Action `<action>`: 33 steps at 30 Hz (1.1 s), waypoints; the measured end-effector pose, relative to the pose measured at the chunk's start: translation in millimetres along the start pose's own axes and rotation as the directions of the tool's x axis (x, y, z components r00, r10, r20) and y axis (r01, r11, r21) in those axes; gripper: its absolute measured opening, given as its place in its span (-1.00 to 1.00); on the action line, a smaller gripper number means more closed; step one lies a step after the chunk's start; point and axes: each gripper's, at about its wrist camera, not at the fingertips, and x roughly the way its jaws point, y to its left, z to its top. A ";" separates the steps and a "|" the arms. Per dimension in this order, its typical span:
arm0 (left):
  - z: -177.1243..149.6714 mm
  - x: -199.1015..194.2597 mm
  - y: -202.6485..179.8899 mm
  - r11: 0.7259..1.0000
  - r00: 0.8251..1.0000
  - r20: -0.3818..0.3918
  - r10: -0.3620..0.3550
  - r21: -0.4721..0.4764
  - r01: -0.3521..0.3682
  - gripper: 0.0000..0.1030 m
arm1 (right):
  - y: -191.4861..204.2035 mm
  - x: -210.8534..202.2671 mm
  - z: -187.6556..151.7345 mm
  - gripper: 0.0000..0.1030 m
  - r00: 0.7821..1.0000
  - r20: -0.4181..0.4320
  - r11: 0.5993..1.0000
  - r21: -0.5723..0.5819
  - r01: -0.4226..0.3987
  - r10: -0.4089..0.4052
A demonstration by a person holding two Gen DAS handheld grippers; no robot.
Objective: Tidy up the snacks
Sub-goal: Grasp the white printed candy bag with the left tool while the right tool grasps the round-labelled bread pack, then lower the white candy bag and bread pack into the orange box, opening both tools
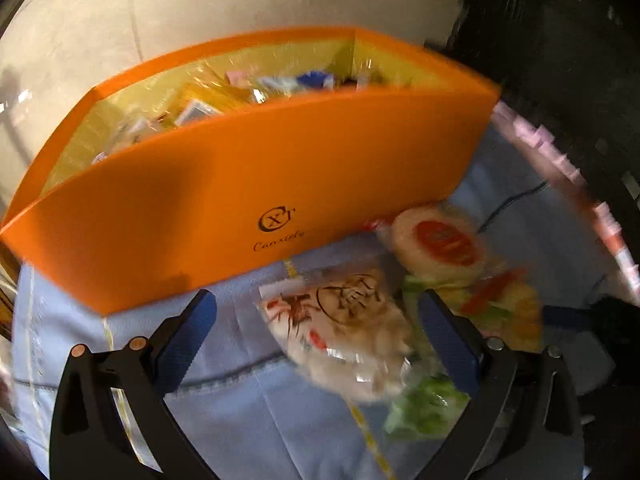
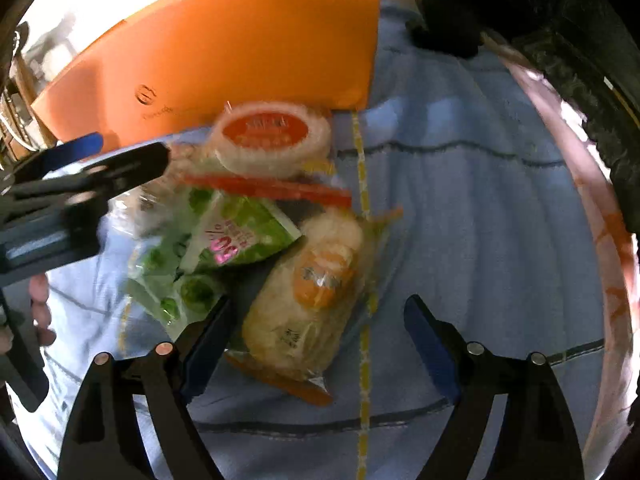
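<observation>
- In the left wrist view the left gripper (image 1: 316,320) has its fingers (image 1: 180,344) spread wide, with nothing pressed between them. It hangs over a white snack packet (image 1: 344,328) with brown brush lettering, which lies between the fingers without clear contact – the picture is blurred.
- In the right wrist view the right gripper (image 2: 316,336) also stands wide apart, gripping nothing. The lower end of a pale packet with an orange label (image 2: 308,292) lies between its fingers; whether the left pad touches it I cannot tell.
- Just left of that packet lies a green packet (image 2: 200,256) with pink print, partly under the left finger.
- Beyond these rests a round pale snack with a red-orange label (image 2: 272,136), a red-edged wrapper below it.
- All these snacks lie in a loose heap on a light blue cloth (image 2: 460,208) with a yellow stripe, which covers the table.
- At the left edge of the right wrist view the left gripper's dark body reaches in, with a hand (image 2: 40,308) below it.
- Farthest back stands an orange box (image 1: 280,184) – open-topped, lined in yellow, bearing a dark logo on its near wall. The round snack lies right against its base.
- Inside the box lie several wrapped snacks (image 1: 240,92), too blurred to tell apart.
</observation>
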 end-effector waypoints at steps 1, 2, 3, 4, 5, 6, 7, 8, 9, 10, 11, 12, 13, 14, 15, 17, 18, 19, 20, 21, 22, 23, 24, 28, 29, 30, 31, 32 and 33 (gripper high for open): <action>-0.5 10.1 -1.9 1.000 0.999 -0.037 0.016 0.008 -0.016 0.91 | 1.1 1.3 -0.3 0.83 1.000 0.005 1.000 -0.010 0.016 -0.016; -3.6 19.8 -2.9 1.000 0.997 -0.075 0.027 0.015 -0.026 0.92 | 2.6 3.7 -0.4 0.93 0.999 -0.007 0.999 -0.008 0.035 -0.035; -7.5 25.3 -1.5 0.999 0.994 -0.094 0.047 0.017 -0.045 0.92 | 1.3 3.2 -1.3 0.93 0.999 0.004 0.999 0.005 0.032 -0.032; -10.3 27.9 1.2 0.999 0.994 -0.102 0.048 0.015 -0.047 0.92 | 2.1 2.2 -3.4 0.93 0.999 0.017 0.999 0.000 0.034 -0.034; -13.5 26.5 9.2 0.999 0.996 -0.086 0.035 -0.014 -0.037 0.92 | 3.5 3.7 -5.5 0.93 0.999 0.025 0.999 -0.011 0.036 -0.036; -16.4 25.6 16.3 0.999 0.997 -0.078 0.028 -0.035 -0.031 0.84 | 3.4 3.3 -6.1 0.93 0.999 0.030 1.000 -0.002 0.029 -0.029; -17.9 23.6 20.4 0.999 0.998 -0.066 0.019 -0.043 -0.022 0.52 | 4.8 2.2 -7.5 0.93 0.999 0.032 1.000 -0.005 0.031 -0.031; -19.2 18.4 22.6 1.000 0.999 -0.038 0.014 -0.024 -0.015 0.26 | 5.9 1.5 -8.0 0.93 0.999 0.031 0.999 -0.007 0.031 -0.031; -19.4 15.6 23.6 1.000 1.000 -0.031 0.003 -0.008 -0.003 0.03 | 6.8 1.3 -7.2 0.93 0.999 0.025 1.000 -0.008 0.027 -0.027; -19.6 14.2 25.2 1.000 0.999 -0.034 -0.006 -0.007 0.006 -0.01 | 7.8 1.1 -6.5 0.93 0.999 0.019 1.000 -0.014 0.026 -0.026; -21.1 12.1 28.7 1.000 0.999 -0.036 -0.026 -0.014 0.025 -0.02 | 10.4 -2.9 -7.8 0.89 1.000 0.013 0.999 -0.019 0.027 -0.027; -23.5 9.4 32.1 0.999 0.999 -0.035 -0.036 -0.013 0.035 -0.03 | 8.3 -4.3 -7.5 0.79 1.000 0.011 0.999 -0.019 0.028 -0.028; -26.3 6.6 34.6 0.999 0.999 -0.032 -0.034 -0.007 0.033 -0.04 | 5.4 -8.2 -4.0 0.20 0.999 0.023 0.999 -0.013 0.030 -0.030; -31.8 -0.5 39.5 0.998 0.998 -0.021 -0.054 -0.010 0.054 -0.04 | -1.6 -10.1 0.3 -0.32 0.999 0.025 1.000 -0.001 0.025 -0.025; -36.6 -6.8 42.0 0.998 0.998 -0.012 -0.064 -0.015 0.064 -0.04 | -6.5 -11.5 -0.3 -0.33 1.000 0.008 1.000 0.017 0.020 -0.020; -46.6 -14.6 50.6 0.997 0.997 -0.017 -0.070 -0.034 0.069 -0.04 | -15.7 -13.3 -1.5 -0.33 1.000 -0.007 0.999 0.050 -0.014 0.015; -50.6 -17.1 56.1 0.997 0.998 -0.018 -0.068 -0.047 0.067 -0.05 | -17.3 -14.3 -3.5 -0.33 1.000 -0.005 0.999 0.040 -0.003 0.004; -57.1 -24.3 57.7 0.997 0.998 -0.016 -0.061 -0.057 0.060 -0.05 | -19.2 -15.5 -5.1 -0.33 1.000 -0.005 0.999 0.045 -0.005 0.005; -63.8 -29.2 60.3 0.996 0.998 -0.018 -0.052 -0.070 0.050 -0.05 | -23.1 -18.0 -7.3 -0.33 1.000 -0.004 0.998 0.068 -0.011 0.011; -69.6 -34.7 64.1 0.995 0.999 -0.017 -0.046 -0.090 0.044 -0.05 | -25.7 -20.7 -9.3 -0.33 1.000 -0.001 0.996 0.086 -0.016 0.017; -74.3 -41.5 68.0 0.993 0.999 -0.008 -0.047 -0.108 0.046 -0.05 | -29.5 -25.0 -12.0 -0.33 1.000 0.006 0.994 0.105 -0.028 0.028; -77.1 -48.3 70.1 0.992 0.999 0.003 -0.046 -0.119 0.046 -0.05 | -30.6 -28.6 -13.7 -0.33 0.999 0.010 0.994 0.109 -0.031 0.030; -80.5 -55.8 73.4 0.990 0.999 0.014 -0.049 -0.129 0.050 -0.05 | -32.9 -32.8 -13.7 -0.33 0.999 0.015 0.993 0.110 -0.036 0.035; -88.9 -87.7 79.6 0.989 0.997 0.057 -0.059 -0.134 0.067 -0.05 | -34.8 -65.3 -15.1 -0.33 0.996 0.067 0.992 0.106 -0.065 0.058; -90.2 -99.4 80.2 0.989 0.995 0.074 -0.060 -0.131 0.069 -0.05 | -33.3 -73.9 -14.7 -0.33 0.995 0.082 0.992 0.104 -0.070 0.062; -90.5 -106.9 80.9 0.989 0.994 0.085 -0.061 -0.131 0.072 -0.05 | -32.9 -82.3 -13.5 -0.33 0.993 0.097 0.992 0.101 -0.075 0.065; -89.2 -113.1 83.1 0.988 0.994 0.094 -0.064 -0.134 0.076 -0.05 | -31.9 -93.0 -10.7 -0.33 0.991 0.117 0.992 0.095 -0.080 0.069; -86.8 -122.4 85.6 0.987 0.992 0.111 -0.065 -0.139 0.080 -0.05 | -34.7 -98.6 -2.4 -0.33 0.988 0.135 0.992 0.089 -0.085 0.072; -81.9 -129.6 86.8 0.987 0.990 0.127 -0.062 -0.141 0.079 -0.05 | -33.5 -106.9 2.2 -0.33 0.986 0.151 0.993 0.080 -0.088 0.075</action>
